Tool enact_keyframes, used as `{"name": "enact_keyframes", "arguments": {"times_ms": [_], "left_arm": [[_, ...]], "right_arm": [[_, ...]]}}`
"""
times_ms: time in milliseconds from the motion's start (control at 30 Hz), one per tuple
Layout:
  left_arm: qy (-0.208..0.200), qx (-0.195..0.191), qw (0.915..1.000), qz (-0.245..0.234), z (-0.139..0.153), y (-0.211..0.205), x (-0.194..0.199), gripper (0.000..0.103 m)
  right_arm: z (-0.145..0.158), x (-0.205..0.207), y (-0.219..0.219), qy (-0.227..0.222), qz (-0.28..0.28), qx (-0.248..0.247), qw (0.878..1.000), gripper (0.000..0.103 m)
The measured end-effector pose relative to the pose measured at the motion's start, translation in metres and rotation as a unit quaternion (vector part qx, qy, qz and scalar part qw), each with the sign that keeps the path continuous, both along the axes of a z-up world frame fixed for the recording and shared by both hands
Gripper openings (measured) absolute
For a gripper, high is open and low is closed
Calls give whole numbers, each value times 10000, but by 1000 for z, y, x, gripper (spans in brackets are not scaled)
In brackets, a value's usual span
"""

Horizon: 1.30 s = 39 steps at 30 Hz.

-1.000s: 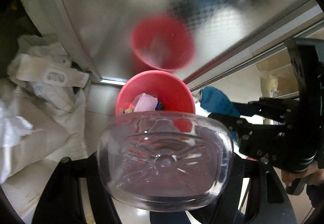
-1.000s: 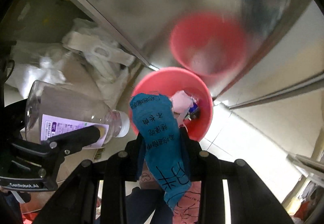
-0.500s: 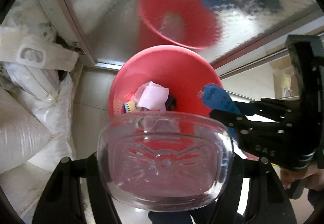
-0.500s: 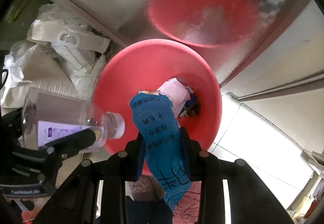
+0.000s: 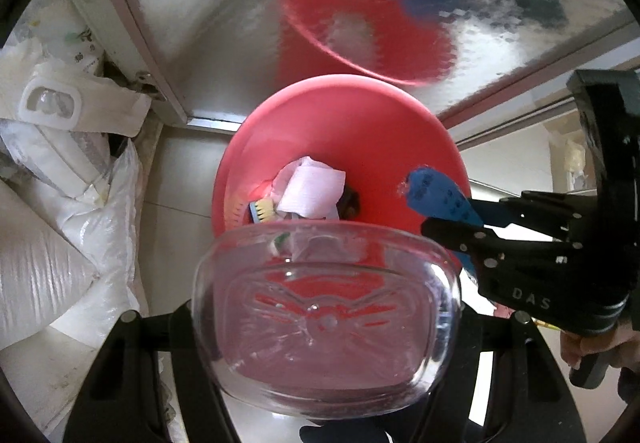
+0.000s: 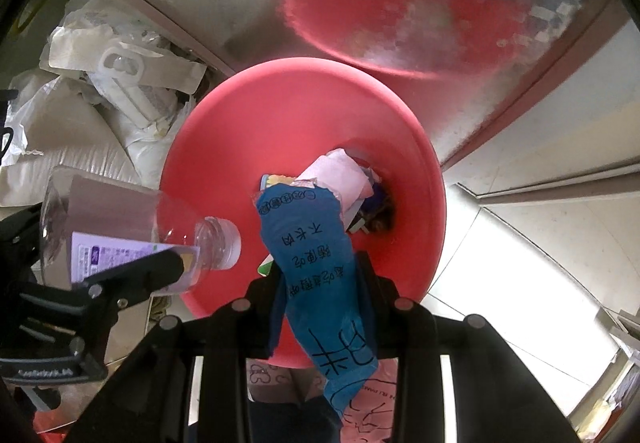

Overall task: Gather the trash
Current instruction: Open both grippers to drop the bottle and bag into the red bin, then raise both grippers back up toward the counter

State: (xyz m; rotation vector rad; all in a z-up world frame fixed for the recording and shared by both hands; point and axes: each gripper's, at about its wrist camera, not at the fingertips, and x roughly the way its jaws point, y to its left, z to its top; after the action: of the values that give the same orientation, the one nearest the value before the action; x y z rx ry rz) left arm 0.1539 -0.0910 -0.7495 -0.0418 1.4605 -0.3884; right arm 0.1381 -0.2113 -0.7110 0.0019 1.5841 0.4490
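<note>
Both hand-held grippers have descended toward the red bin (image 6: 304, 147): left hand-held gripper (image 5: 324, 327) clamps the clear bottle (image 5: 324, 307), right hand-held gripper (image 6: 320, 283) pinches the blue wrapper (image 6: 316, 263), both above the bin mouth, ready for release

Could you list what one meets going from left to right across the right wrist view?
White sacks → clear plastic bottle in the left gripper → blue wrapper in the right gripper, over the red bin → pale floor tiles.

The clear bottle (image 5: 324, 327) hides the red bin's (image 5: 400, 147) near rim.
</note>
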Motion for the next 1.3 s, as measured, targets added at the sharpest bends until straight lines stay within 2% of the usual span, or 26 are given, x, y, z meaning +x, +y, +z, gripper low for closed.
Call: {"name": "enact_keyframes", "arguments": {"times_ms": [133,200,267,333,367,500,633,700,800,900,1067,1200,1300], "left_arm": [[-4,0,10000,-34,-5,-1,1,66],[14,3,10000,-46,-5,-2,2,66],[117,-71,9999,-30,-6,-3,3,67],[169,-163,9997,-8,-4,-2,3,67],[157,-143,9998,-12,-3,-2,3,69],[44,-78,10000,-8,10,0,3,77],[-25,45,10000,-55,26,2,5,77],[-84,55,9999,-118,37,3,5,84],[-185,170,9995,-177,55,1,1,85],[-166,171,9996,-169,78,0,-4,85],[-317,220,9992,-119,137,2,-16,87],[-587,364,9975,-174,201,6,-33,87],[-738,428,9963,-98,263,13,-49,88]], "right_arm": [[2,-1,1,-81,25,-5,10000,34],[1,-1,0,-111,12,-6,9999,45],[0,-2,0,-82,-17,60,9999,46],[2,-2,1,-101,17,74,9999,54],[3,-2,2,-156,57,55,9998,60],[13,-2,2,-268,79,97,9996,69],[29,-2,-1,-377,36,188,9991,72],[38,-3,-1,-436,64,140,9989,74],[54,-6,-3,-438,3,32,9990,74],[78,-10,-6,-469,-69,-14,9989,74],[136,-17,-15,-739,11,-101,9972,74],[187,-27,-22,-839,33,-102,9964,74],[232,-35,-23,-931,149,-31,9955,74]]}}
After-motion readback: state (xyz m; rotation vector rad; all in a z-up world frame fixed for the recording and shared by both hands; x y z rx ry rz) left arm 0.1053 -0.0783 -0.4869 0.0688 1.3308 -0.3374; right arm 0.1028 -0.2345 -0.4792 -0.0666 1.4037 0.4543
